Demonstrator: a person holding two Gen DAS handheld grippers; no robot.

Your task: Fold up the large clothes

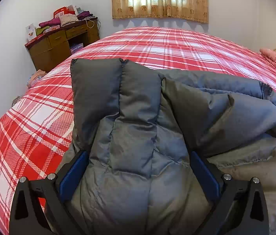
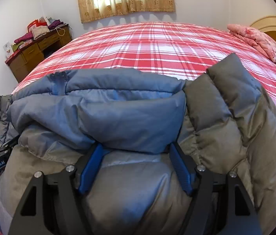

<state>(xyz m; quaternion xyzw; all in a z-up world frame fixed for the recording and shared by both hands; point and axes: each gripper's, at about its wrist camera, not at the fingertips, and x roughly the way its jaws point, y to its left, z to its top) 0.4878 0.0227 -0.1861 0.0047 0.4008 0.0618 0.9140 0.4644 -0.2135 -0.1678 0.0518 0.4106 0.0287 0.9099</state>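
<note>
Left wrist view showed the left gripper (image 1: 138,168) clamped on the grey puffer jacket (image 1: 136,117) bunched on the red plaid bed (image 1: 147,45), hiding the near bedspread, a cluttered wooden desk (image 1: 59,41) beyond, while the right gripper (image 2: 136,164) likewise pinched its padding.

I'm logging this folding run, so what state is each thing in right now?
Grey puffer jacket: bunched in thick folds on the bed, not yet flat.
Left gripper: fingers wide, padded jacket bulging between them.
Right gripper: fingers wide, jacket between them.
Plaid bedspread: spread smooth.
Curtain: drawn, backlit.
Pink quilt: folded by the headboard.
</note>
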